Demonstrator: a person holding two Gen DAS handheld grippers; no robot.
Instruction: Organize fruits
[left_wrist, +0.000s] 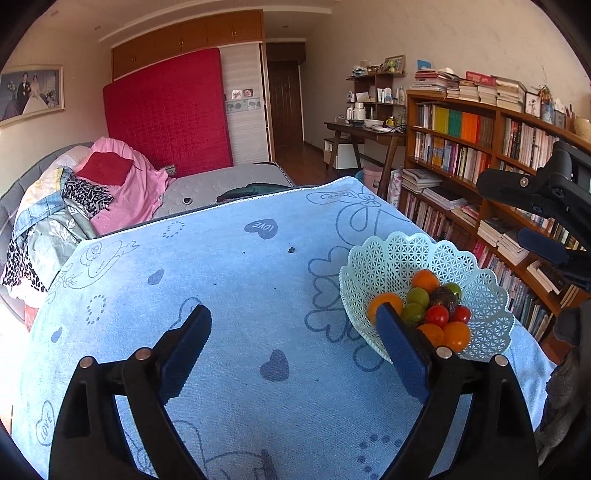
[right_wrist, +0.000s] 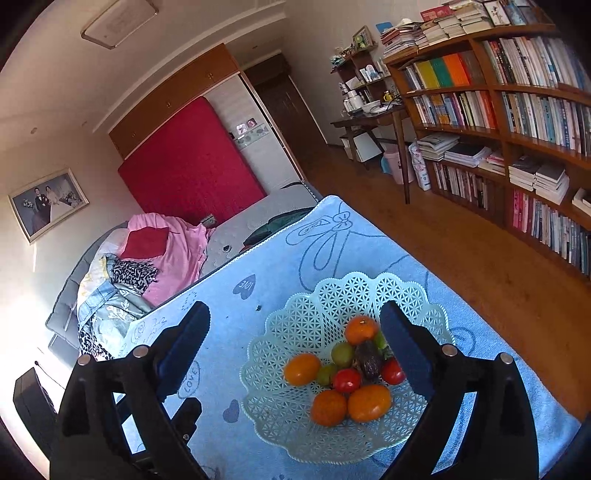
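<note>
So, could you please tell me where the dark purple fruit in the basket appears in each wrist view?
Left wrist: dark purple fruit at lower right, near the basket's middle.
Right wrist: right of centre, low in the picture, beside the right jaw.
Shared landmark: the pale green lattice basket on the blue cloth.

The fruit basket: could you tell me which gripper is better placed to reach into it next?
Probably the right gripper: open, with the basket directly below. The open left gripper faces bare cloth.
</note>
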